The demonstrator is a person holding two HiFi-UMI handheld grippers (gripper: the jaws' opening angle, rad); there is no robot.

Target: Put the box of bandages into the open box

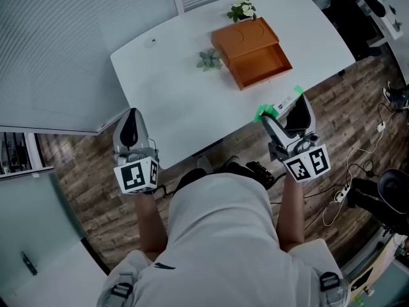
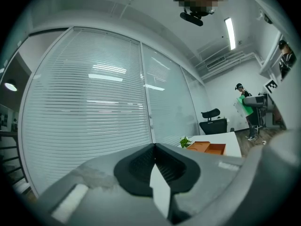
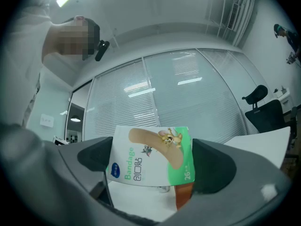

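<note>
The bandage box (image 3: 151, 155), white and green with a cartoon plaster printed on it, is clamped between the jaws of my right gripper (image 3: 153, 166). In the head view that right gripper (image 1: 284, 111) holds the bandage box (image 1: 264, 113) over the table's near edge, short of the open orange box (image 1: 253, 54), whose lid leans back. A sliver of the orange box (image 3: 184, 196) shows below the bandage box. My left gripper (image 1: 131, 121) hangs shut and empty off the table's near left corner. In its own view the left gripper (image 2: 154, 163) is shut on nothing, with the orange box (image 2: 207, 148) far off.
The white table (image 1: 172, 88) carries two small potted plants (image 1: 241, 7) (image 1: 209, 59) beside the orange box. Glass walls with blinds (image 1: 77, 24) stand to the left. Cables (image 1: 358, 165) lie on the wood floor at right, near a black chair (image 1: 390, 197).
</note>
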